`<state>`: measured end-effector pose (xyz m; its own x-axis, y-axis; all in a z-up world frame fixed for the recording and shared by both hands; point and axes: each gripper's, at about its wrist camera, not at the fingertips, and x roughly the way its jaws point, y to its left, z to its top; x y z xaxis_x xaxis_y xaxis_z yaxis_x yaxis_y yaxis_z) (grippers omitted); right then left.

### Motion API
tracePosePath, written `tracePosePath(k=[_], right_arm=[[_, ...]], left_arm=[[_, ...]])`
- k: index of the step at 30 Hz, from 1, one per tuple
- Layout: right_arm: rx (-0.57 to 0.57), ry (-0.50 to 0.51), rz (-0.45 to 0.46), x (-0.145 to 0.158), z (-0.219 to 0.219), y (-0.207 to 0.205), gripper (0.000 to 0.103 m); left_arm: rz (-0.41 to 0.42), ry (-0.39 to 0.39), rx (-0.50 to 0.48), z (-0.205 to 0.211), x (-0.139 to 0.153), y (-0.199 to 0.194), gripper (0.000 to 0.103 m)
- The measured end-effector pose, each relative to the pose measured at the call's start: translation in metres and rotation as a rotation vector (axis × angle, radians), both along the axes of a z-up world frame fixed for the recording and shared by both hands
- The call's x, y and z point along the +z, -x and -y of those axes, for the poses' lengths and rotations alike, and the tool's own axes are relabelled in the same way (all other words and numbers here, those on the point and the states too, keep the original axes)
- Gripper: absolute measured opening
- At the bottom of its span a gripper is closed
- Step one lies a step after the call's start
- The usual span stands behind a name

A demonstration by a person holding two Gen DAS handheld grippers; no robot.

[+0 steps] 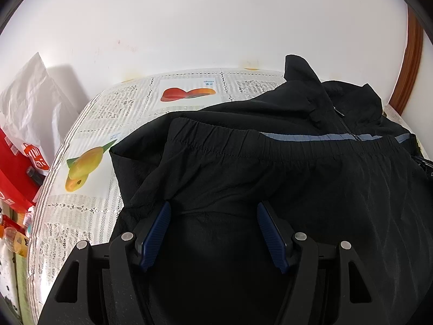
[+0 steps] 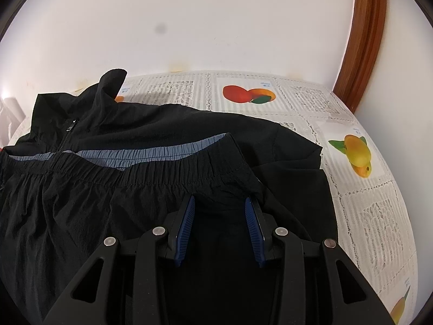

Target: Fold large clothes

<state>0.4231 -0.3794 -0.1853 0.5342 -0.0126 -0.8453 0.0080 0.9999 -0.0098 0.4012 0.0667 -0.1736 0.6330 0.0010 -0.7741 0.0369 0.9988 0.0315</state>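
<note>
Both our tongs stood released over the folded black jacket.

Our left gripper (image 1: 213,207) and right gripper (image 2: 219,200) hovered with blue pads spread, fabric beneath and between them, gripping nothing. The black jacket (image 1: 284,168) lay on the fruit-print tablecloth (image 1: 89,197), elastic hem (image 2: 173,170) doubled up towards its zipped collar (image 2: 108,86).

No legible text on anything.
</note>
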Motion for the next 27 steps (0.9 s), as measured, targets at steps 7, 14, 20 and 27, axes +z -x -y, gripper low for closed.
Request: tracePosePath(k=[7,14,20,27], right_arm=[[-0.004,-0.002,0.005,0.000,0.001,0.000,0.039],[-0.031,-0.019,0.013,0.001,0.006,0.000,0.034],[-0.089,-0.064,0.018,0.001,0.018,0.000,0.022],[-0.076,-0.101,0.130,0.022,0.019,0.018,0.027]], left_arm=[[0.000,-0.001,0.000,0.000,0.000,0.000,0.064],[0.001,0.001,0.000,0.000,0.001,0.001,0.064],[0.001,0.002,-0.001,0.000,0.001,0.002,0.064],[0.000,-0.012,-0.003,0.003,0.000,0.001,0.065]])
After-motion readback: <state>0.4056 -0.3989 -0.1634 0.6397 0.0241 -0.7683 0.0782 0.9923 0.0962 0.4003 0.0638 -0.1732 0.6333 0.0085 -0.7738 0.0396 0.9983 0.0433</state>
